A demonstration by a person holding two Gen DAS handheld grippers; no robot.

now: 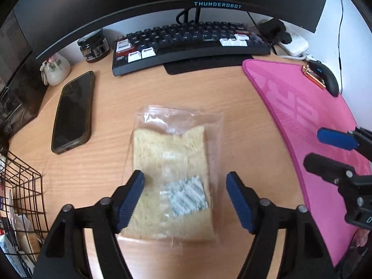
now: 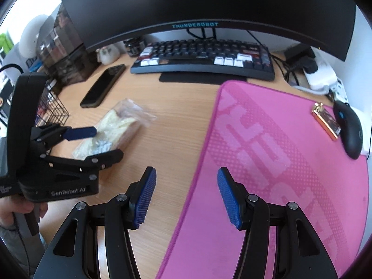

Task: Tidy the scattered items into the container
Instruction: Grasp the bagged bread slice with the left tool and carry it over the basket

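Left wrist view: the left tongs (image 1: 184, 200) are hanging apart, straddling the bagged bread slice (image 1: 173, 176) lying mid-desk (image 1: 111, 107), wire basket (image 1: 23, 186) at eight o'clock.

Right wrist view: the right tongs (image 2: 186, 197) are gaping, empty, over the pink mat's (image 2: 290, 162) edge; bread at ten o'clock.

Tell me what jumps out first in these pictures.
A bagged bread slice lies mid-desk, with the open left gripper straddling its near end. To its right spreads a bright pink mouse mat, over whose left edge hangs the open right gripper. A curved monitor looms behind.
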